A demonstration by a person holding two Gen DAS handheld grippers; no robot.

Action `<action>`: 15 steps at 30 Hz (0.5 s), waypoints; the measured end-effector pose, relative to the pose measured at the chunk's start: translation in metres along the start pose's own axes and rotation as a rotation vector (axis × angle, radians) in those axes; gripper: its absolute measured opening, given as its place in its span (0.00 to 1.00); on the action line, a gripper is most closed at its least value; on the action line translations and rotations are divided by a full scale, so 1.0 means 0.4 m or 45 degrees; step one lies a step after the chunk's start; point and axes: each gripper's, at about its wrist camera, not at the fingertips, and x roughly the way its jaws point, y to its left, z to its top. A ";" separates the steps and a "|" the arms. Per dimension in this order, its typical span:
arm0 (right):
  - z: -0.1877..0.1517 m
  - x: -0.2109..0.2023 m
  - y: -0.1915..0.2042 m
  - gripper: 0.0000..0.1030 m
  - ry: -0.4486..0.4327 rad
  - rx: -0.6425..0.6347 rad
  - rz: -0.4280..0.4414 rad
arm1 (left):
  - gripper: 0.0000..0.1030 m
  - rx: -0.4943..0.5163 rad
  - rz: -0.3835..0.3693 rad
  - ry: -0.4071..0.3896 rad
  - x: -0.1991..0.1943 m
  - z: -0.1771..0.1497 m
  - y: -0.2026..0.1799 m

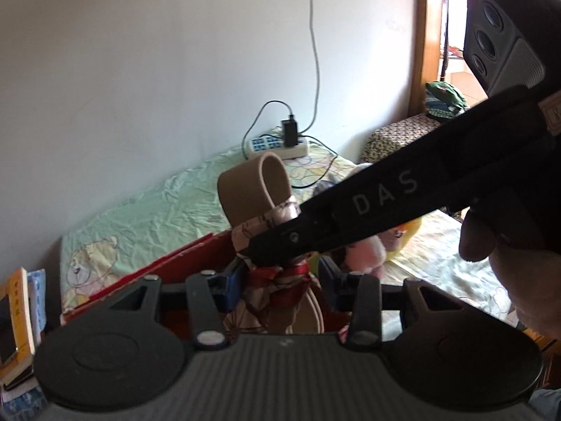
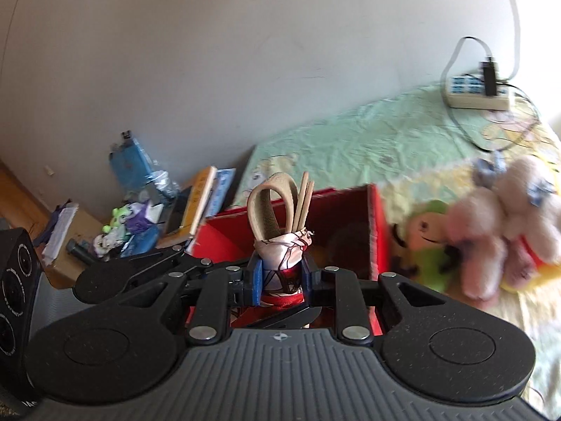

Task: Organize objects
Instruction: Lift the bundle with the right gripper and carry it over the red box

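A beige strap loop (image 1: 254,189) wrapped in a pink and red patterned scarf (image 1: 277,287) is held above an open red box (image 1: 168,270) on the bed. My right gripper (image 2: 282,275) is shut on the scarf-wrapped strap (image 2: 282,249), its blue pads pressing both sides. In the left wrist view the right gripper's black arm (image 1: 385,207) crosses in from the right and clamps the bundle. My left gripper (image 1: 280,280) stands open around the lower part of the bundle, pads apart from the cloth. The red box also shows in the right wrist view (image 2: 350,210).
Plush toys, pink (image 2: 498,217) and green-yellow (image 2: 431,242), lie on the green bedsheet (image 2: 368,140) right of the box. A power strip (image 2: 477,93) with cables sits by the wall. Books (image 2: 200,203) and clutter (image 2: 115,224) crowd a side table to the left.
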 end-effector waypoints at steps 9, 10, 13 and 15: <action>0.019 0.214 0.059 0.23 0.176 -0.098 0.052 | 0.42 -0.216 0.090 0.156 0.057 -0.073 0.149; 0.017 0.238 0.062 0.23 0.205 -0.100 0.047 | 0.42 -0.235 0.094 0.183 0.069 -0.084 0.161; 0.005 0.308 0.054 0.23 0.306 -0.084 0.035 | 0.42 -0.291 0.095 0.267 0.101 -0.115 0.184; -0.003 0.351 0.045 0.23 0.382 -0.071 0.018 | 0.42 -0.329 0.086 0.321 0.112 -0.140 0.189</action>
